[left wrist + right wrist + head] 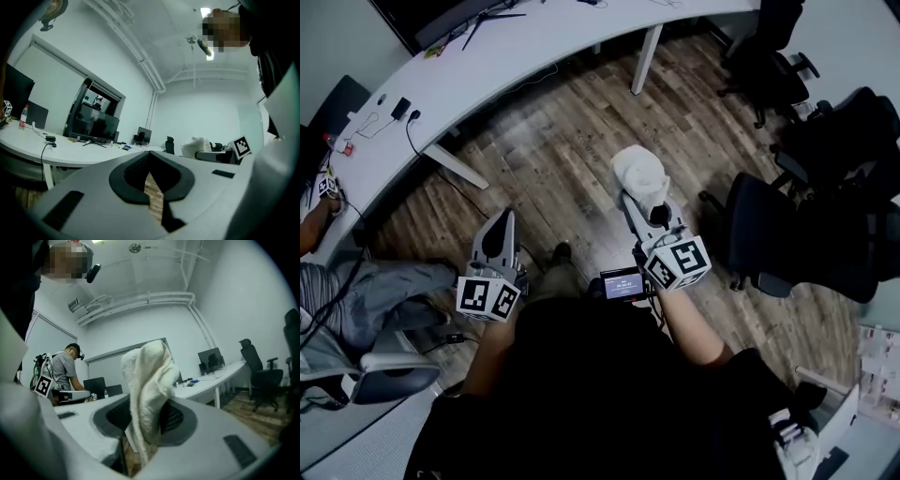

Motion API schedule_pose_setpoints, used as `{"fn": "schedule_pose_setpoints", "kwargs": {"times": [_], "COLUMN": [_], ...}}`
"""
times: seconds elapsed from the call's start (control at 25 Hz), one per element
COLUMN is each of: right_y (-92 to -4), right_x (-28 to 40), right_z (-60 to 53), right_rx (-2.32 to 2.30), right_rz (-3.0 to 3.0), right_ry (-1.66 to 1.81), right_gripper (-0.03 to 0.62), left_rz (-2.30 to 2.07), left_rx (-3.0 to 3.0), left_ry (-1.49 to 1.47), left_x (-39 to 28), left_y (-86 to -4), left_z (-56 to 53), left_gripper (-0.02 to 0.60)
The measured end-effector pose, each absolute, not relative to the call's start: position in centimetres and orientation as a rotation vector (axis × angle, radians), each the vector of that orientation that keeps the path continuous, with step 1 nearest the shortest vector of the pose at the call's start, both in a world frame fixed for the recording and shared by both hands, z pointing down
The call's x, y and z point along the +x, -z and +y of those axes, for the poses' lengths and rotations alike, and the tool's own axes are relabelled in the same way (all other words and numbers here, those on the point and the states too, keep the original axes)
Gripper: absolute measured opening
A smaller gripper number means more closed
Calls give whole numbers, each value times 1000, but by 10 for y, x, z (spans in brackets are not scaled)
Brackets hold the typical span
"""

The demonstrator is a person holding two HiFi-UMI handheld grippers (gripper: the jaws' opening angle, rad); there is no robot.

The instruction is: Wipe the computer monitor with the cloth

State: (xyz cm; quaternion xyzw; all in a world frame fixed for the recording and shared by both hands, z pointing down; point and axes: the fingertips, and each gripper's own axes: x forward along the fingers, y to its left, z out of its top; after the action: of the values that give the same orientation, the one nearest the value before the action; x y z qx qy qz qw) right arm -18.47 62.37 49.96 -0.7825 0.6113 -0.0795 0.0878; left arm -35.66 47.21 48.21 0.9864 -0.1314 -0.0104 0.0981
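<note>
We're standing mid-room w/ the wiping not yet begun, so the step in hand looks like carrying the cloth (639, 176) over to the monitor (93, 124). The monitor sits on the curved white counter (534, 66), well apart from us across the wood floor (562, 159).

The right tongs (642, 202) are clamped on the cloth. The left tongs (152, 187) are closed together w/ nothing in them (only a thin slit shows floor).

To do it well, we'd say:
- Hold the clamp firm, since the bite seems to be on the lower end only and most of the cloth sticks out loose.
- Approach the screen square-on so fabric meets the glass first, never the hard tips.
- Use light pressure and long overlapping passes, top to bottom.
- The left tongs could steady the stand or bezel, as the screen will prob. rock on its thin legs.

The cloth is white, thick and fluffy like terry. It's bunched into a soft lump that rises above the tongs and folds over itself. It looks dry, but we can't tell for sure.
</note>
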Motion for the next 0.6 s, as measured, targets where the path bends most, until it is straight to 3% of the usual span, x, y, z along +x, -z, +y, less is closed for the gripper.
{"fn": "schedule_pose_setpoints", "kwargs": {"times": [0.6], "right_y": [-497], "right_x": [-77], "right_z": [446], "right_rx": [-2375], "right_rz": [1871], "right_ry": [279], "right_gripper": [137], "left_rz": [-478], "left_rx": [2860], "left_ry": [80], "left_x": [-266], "left_y": [-488], "left_z": [280], "left_gripper": [-6]}}
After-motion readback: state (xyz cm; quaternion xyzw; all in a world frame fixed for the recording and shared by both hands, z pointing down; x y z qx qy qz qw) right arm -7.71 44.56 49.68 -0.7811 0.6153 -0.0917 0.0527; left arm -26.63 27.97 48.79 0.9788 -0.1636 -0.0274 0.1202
